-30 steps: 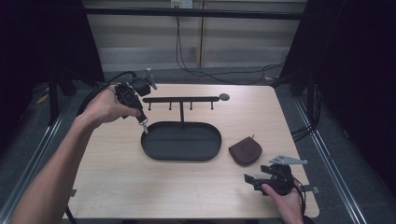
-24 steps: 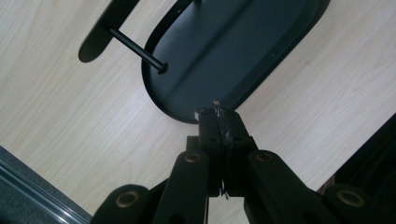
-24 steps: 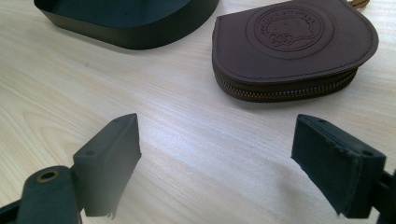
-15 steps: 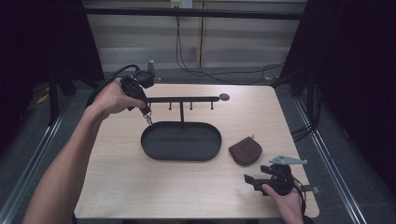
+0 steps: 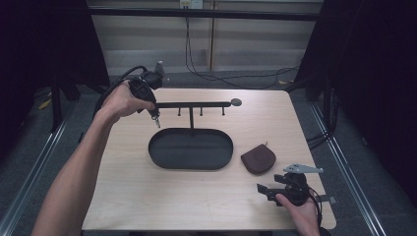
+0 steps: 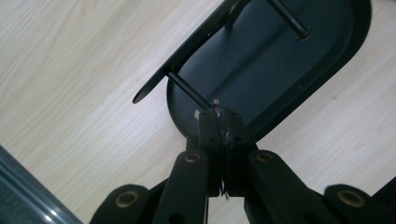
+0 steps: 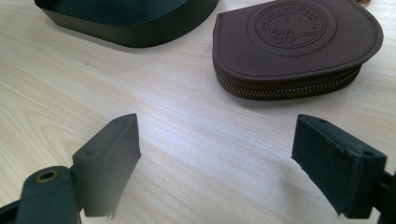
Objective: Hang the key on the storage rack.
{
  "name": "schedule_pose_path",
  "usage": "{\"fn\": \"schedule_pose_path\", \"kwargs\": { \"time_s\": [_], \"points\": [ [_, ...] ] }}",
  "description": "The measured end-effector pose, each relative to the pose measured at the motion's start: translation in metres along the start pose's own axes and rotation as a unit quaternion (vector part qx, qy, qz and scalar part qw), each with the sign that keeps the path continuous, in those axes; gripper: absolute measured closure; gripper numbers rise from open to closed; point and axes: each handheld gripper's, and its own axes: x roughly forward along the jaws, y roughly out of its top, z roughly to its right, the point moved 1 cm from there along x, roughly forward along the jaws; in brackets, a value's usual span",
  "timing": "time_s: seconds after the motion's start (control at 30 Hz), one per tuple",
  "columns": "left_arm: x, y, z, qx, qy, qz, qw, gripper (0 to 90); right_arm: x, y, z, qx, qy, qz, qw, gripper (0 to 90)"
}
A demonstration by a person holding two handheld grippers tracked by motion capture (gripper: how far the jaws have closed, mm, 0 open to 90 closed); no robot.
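Light wooden table point(image 5: 123, 196) seen from above, dark surroundings on all sides. At centre, a black oval tray point(image 5: 191, 149) with a thin upright post carrying a horizontal bar point(image 5: 196, 104) fitted with short hanging pegs. Just right of the tray, a small brown leather zip pouch point(image 5: 258, 159) lying flat, embossed with a round emblem on top, zipper closed along its curved edge.

Left gripper point(image 5: 156, 116) held in the left hand point(image 5: 123, 101) at the bar's left end, jaws pointing down above the tray's far left rim. In the left gripper view, jaws pressed together on a thin metal ring point(image 6: 218, 114), its top edge poking out beside the tip of the nearest peg point(image 6: 189, 92); whether ring and peg touch cannot be told.

Right gripper point(image 5: 263, 189) held low at the table's near right corner, close to the pouch, jaws spread wide apart with nothing between them, bare wood beneath.
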Motion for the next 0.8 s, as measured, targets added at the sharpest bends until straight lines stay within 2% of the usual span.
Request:
{"fn": "schedule_pose_path", "kwargs": {
  "time_s": [0.17, 0.3, 0.37, 0.6, 0.7, 0.8],
  "points": [
    [0.002, -0.004, -0.003, -0.003, -0.001, 0.002, 1.0, 88.2, 0.0, 0.0, 0.0, -0.001, -0.001, -0.001, 1.0, 15.3],
    [0.002, -0.008, -0.006, -0.013, 0.002, 0.013, 0.9998, 87.3, 0.0, 0.0, -0.001, -0.001, -0.001, -0.003, 1.0, 15.3],
    [0.002, -0.01, -0.006, -0.013, 0.007, 0.01, 0.9998, 87.6, 0.0, 0.0, -0.001, -0.002, -0.001, -0.003, 1.0, 15.3],
    [0.005, -0.017, -0.005, -0.01, -0.004, 0.015, 0.9998, 84.8, 0.002, 0.001, -0.001, -0.005, -0.002, -0.003, 1.0, 15.3],
    [0.004, -0.022, -0.005, -0.011, -0.016, 0.031, 0.9993, 81.7, 0.002, 0.001, -0.001, -0.004, -0.001, -0.003, 1.0, 15.3],
    [0.003, -0.027, -0.003, -0.013, -0.012, 0.039, 0.9991, 78.5, 0.001, 0.001, -0.001, 0.0, -0.002, -0.004, 1.0, 15.3]
  ]
}}
